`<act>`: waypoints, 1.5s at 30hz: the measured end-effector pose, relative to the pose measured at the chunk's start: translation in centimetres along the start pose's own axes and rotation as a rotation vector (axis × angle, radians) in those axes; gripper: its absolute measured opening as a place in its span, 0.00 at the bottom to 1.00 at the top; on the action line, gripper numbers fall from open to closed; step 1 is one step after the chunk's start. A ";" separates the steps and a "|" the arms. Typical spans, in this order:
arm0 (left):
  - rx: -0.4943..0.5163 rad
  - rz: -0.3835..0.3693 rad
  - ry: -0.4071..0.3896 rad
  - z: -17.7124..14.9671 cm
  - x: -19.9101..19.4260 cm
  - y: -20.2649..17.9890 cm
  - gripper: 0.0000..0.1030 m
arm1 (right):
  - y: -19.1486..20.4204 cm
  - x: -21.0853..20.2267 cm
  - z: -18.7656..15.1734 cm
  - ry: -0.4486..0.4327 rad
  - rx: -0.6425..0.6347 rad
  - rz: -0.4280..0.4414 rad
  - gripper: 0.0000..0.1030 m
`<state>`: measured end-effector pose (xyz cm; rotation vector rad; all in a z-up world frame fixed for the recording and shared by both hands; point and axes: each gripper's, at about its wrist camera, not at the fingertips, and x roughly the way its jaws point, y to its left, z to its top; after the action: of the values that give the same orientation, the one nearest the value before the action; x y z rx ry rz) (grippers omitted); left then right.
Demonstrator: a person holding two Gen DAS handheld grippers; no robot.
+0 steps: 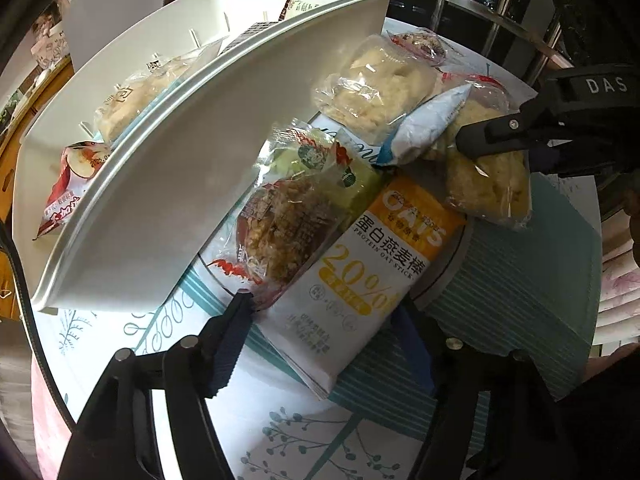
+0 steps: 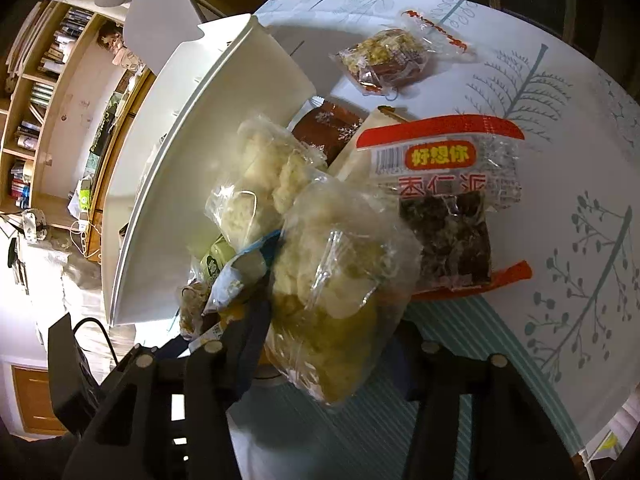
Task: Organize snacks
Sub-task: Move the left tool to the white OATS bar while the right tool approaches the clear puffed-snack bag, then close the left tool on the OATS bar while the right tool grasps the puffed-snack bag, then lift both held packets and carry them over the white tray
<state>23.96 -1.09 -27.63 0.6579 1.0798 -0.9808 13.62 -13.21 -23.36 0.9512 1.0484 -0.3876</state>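
Observation:
A white divided organizer box [image 1: 168, 168] stands left on the table and also shows in the right wrist view [image 2: 168, 184]; it holds a pale pastry pack [image 1: 132, 100] and a red pack [image 1: 68, 188]. Loose snacks lie beside it: an orange-and-white oat stick pack [image 1: 360, 292], a granola cake pack [image 1: 288, 216], a pale pastry pack [image 1: 372, 92]. My left gripper [image 1: 324, 336] is open around the near end of the oat stick pack. My right gripper [image 2: 332, 332], also in the left wrist view [image 1: 492, 148], is shut on a clear pale pastry pack [image 2: 340, 280].
More packs lie on the patterned tablecloth [image 2: 560, 120]: a red-labelled dark pack [image 2: 448, 208], a nut cake pack [image 2: 396, 60], a brown pack [image 2: 332, 128]. A metal railing [image 1: 480, 4] runs behind the table. Bookshelves [image 2: 44, 92] stand far left.

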 end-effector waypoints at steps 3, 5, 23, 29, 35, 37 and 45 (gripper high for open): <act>0.009 -0.012 0.001 -0.5 -0.5 -0.3 0.54 | 0.0 -0.2 -0.1 0.001 0.004 -0.002 0.49; 0.012 -0.016 0.001 -1.4 -1.3 -0.2 0.52 | 0.0 -0.5 -0.2 -0.004 0.002 -0.006 0.48; -0.092 0.010 -0.142 -6.1 -10.2 -0.9 0.37 | 1.9 -7.5 -3.9 -0.152 -0.071 0.043 0.46; -0.129 0.045 -0.223 -7.2 -13.8 -0.3 0.37 | 3.3 -10.1 -5.7 -0.209 -0.124 0.055 0.46; -0.167 0.088 -0.300 -7.2 -17.3 0.4 0.37 | 4.7 -12.2 -6.4 -0.252 -0.175 0.065 0.46; -0.179 0.101 -0.313 -6.9 -18.1 0.7 0.37 | 5.2 -12.7 -6.5 -0.259 -0.190 0.064 0.46; -0.284 0.092 -0.355 -5.2 -21.1 2.4 0.38 | 7.0 -14.0 -4.8 -0.276 -0.260 0.093 0.46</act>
<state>20.89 11.26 -9.80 0.2843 0.8444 -0.8075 9.04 -7.51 -8.73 0.6880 0.7776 -0.2871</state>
